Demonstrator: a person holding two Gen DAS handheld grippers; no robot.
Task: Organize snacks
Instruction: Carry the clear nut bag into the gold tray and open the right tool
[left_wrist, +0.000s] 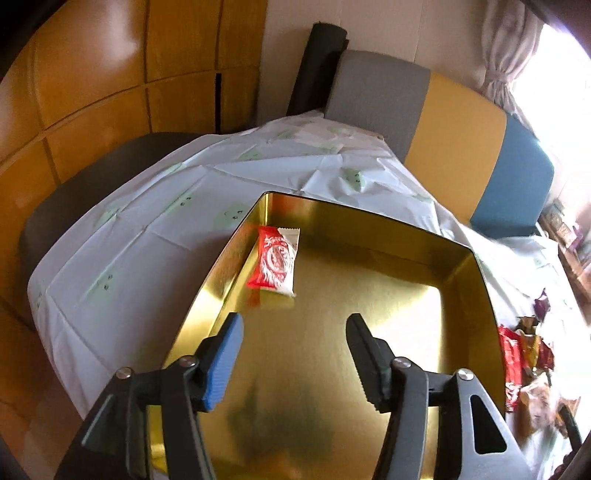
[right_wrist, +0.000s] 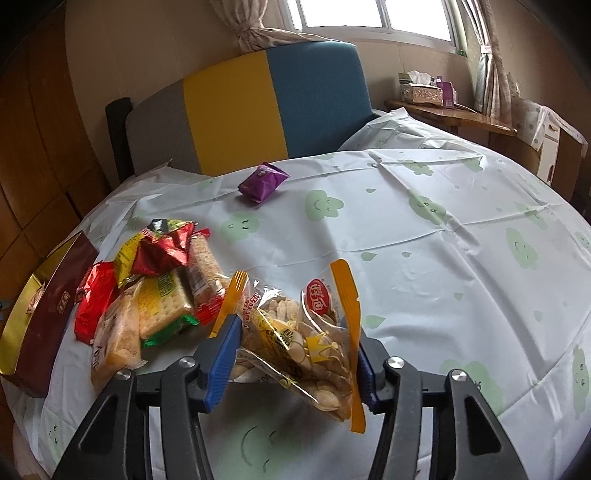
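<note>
A gold tin box (left_wrist: 463, 266) lies open under my left gripper (left_wrist: 295, 321), whose fingers stand apart with nothing between them. One red-and-white snack packet (left_wrist: 275, 262) rests in the tin's far left corner. In the right wrist view my right gripper (right_wrist: 295, 332) has its pads pressed on both sides of a clear bag of pale crackers (right_wrist: 295, 339) with orange edges, which sits tilted between them. Left of it lies a pile of several snack packets (right_wrist: 159, 295), and the tin's maroon side (right_wrist: 40, 325) is at the far left.
A purple packet (right_wrist: 263, 181) lies alone farther back on the cloud-print tablecloth (right_wrist: 443, 240). A grey, yellow and blue headboard (right_wrist: 258, 107) stands behind the table. The snack pile (left_wrist: 517, 354) sits right of the tin. A wooden shelf with boxes (right_wrist: 443, 107) is at the back right.
</note>
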